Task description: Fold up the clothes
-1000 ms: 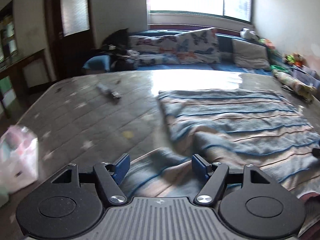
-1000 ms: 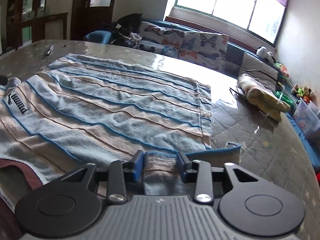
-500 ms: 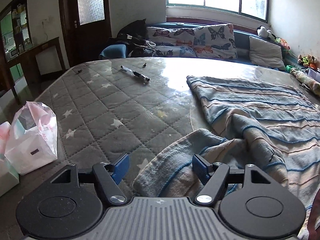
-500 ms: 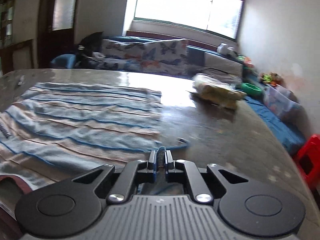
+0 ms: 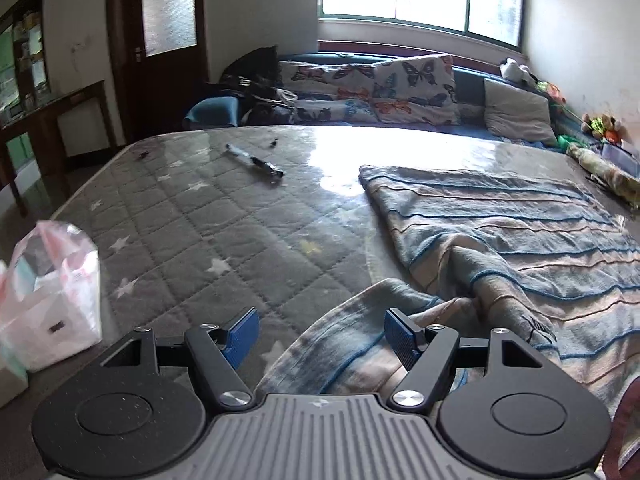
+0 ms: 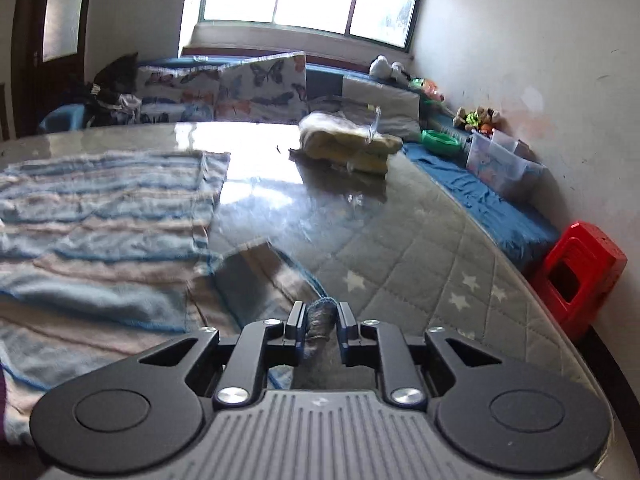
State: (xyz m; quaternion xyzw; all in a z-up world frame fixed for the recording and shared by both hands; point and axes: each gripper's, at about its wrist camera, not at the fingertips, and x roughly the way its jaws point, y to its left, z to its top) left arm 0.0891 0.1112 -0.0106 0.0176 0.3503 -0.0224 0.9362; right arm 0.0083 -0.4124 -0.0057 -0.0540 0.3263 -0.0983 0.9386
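Observation:
A blue and beige striped garment (image 5: 508,236) lies spread on the grey quilted mattress (image 5: 192,216). Its near left corner is bunched up in front of my left gripper (image 5: 320,334), which is open with cloth lying between and below the blue pads. In the right wrist view the same garment (image 6: 104,208) fills the left half. My right gripper (image 6: 319,322) is shut on a rolled corner of the garment and holds it a little above the mattress (image 6: 432,264), with a flap of cloth folded back behind it.
A pen (image 5: 254,163) lies on the far left of the mattress. A pink and white plastic bag (image 5: 48,296) stands at its left edge. A yellow bundle in clear plastic (image 6: 348,144) sits at the far right. Butterfly cushions (image 5: 372,92) line the sofa behind. A red stool (image 6: 578,276) stands on the right.
My right gripper has closed on the garment's corner and swung right, lifting it. My left gripper stays open and has drawn back to the bunched left corner.

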